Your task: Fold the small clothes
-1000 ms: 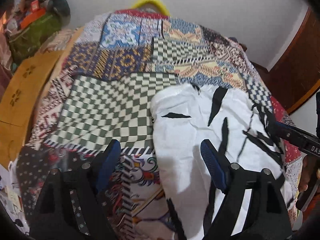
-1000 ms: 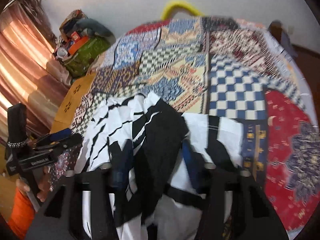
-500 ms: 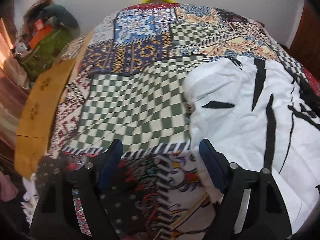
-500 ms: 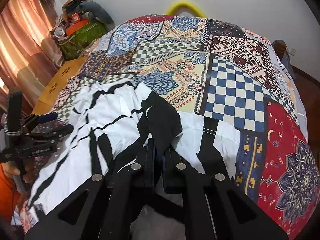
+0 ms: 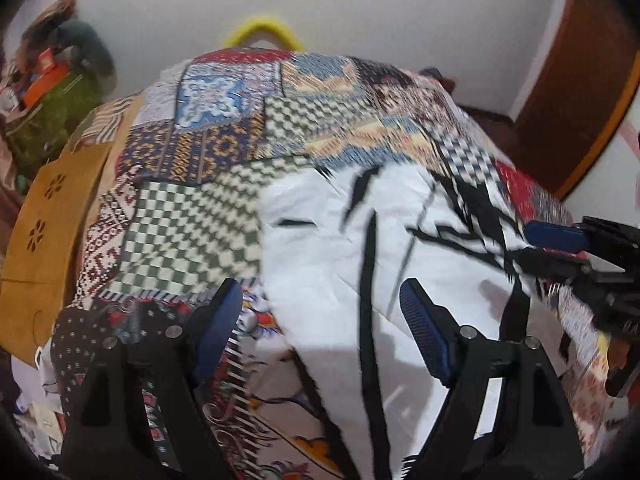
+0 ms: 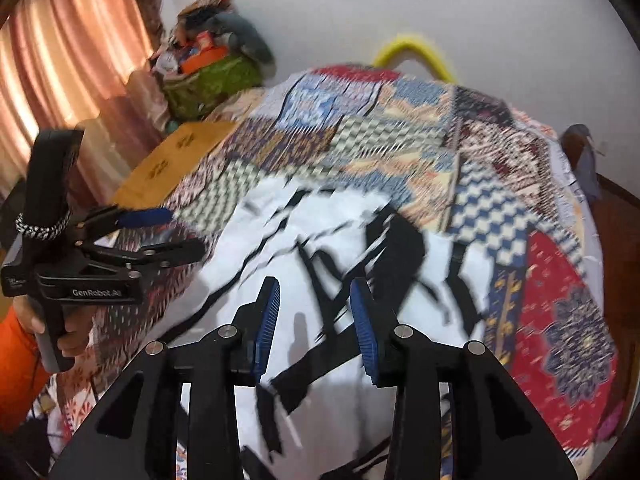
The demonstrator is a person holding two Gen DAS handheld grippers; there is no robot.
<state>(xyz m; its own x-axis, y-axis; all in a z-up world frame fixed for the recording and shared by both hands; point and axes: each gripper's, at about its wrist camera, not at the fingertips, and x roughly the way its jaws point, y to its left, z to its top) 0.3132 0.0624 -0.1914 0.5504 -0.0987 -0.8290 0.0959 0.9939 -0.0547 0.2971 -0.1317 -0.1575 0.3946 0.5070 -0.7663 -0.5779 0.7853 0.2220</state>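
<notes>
A small white garment with black streaks (image 5: 360, 264) lies spread on the patchwork bedspread (image 5: 192, 216); it also shows in the right wrist view (image 6: 340, 264). My left gripper (image 5: 320, 316) is open and empty, hovering over the garment's left edge; it also shows in the right wrist view (image 6: 160, 232). My right gripper (image 6: 314, 316) is open and empty, above the garment's near middle; it also shows at the right of the left wrist view (image 5: 560, 248). Both views are blurred by motion.
A tan wooden board (image 5: 44, 232) runs along the bed's left side. A cluttered green bag (image 6: 208, 76) stands by the curtain (image 6: 60, 72). A yellow hoop (image 6: 412, 52) sits behind the bed. A brown door (image 5: 580, 92) is at the right.
My right gripper was shut on the garment's black fold half a second ago; now it is open and raised. The garment lies flatter. My left gripper stayed open and shifted back over the garment's edge.
</notes>
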